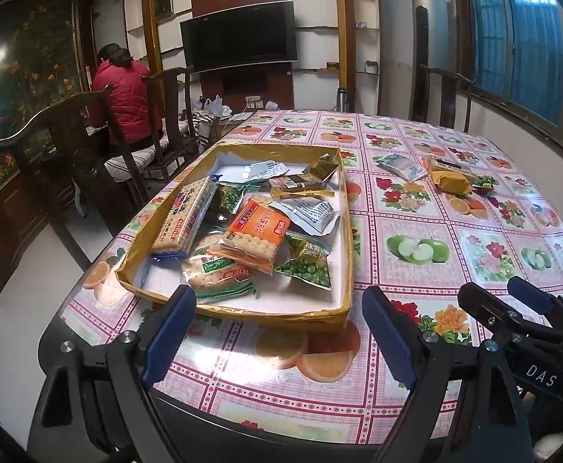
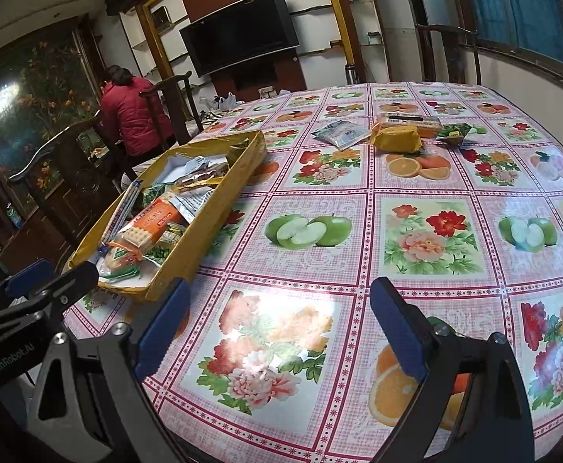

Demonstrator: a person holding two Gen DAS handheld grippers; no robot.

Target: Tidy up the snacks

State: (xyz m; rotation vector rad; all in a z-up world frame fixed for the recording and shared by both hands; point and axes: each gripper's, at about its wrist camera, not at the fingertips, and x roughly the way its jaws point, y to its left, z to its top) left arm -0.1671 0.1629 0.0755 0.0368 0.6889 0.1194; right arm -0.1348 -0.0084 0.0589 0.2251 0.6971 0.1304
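Note:
A gold cardboard tray (image 1: 339, 314) on the table holds several snack packets: cracker packs (image 1: 256, 237), a green pea bag (image 1: 308, 266) and others. It also shows in the right wrist view (image 2: 200, 227). Far across the table lie a silver-blue packet (image 1: 401, 166), a yellow packet (image 1: 451, 181) and a small green packet (image 1: 484, 182); in the right wrist view these are the silver-blue packet (image 2: 341, 131), yellow packet (image 2: 397, 139) and green packet (image 2: 455, 131). My left gripper (image 1: 277, 332) is open and empty just before the tray's near edge. My right gripper (image 2: 277, 328) is open and empty over the tablecloth, right of the tray.
The table (image 2: 428, 231) has a glossy fruit-and-flower cloth. Wooden chairs (image 1: 73, 142) stand at the left and one (image 2: 449, 50) at the far side. A person in a red jacket (image 1: 125, 96) sits at the left. The right gripper's body (image 1: 528, 324) shows beside my left one.

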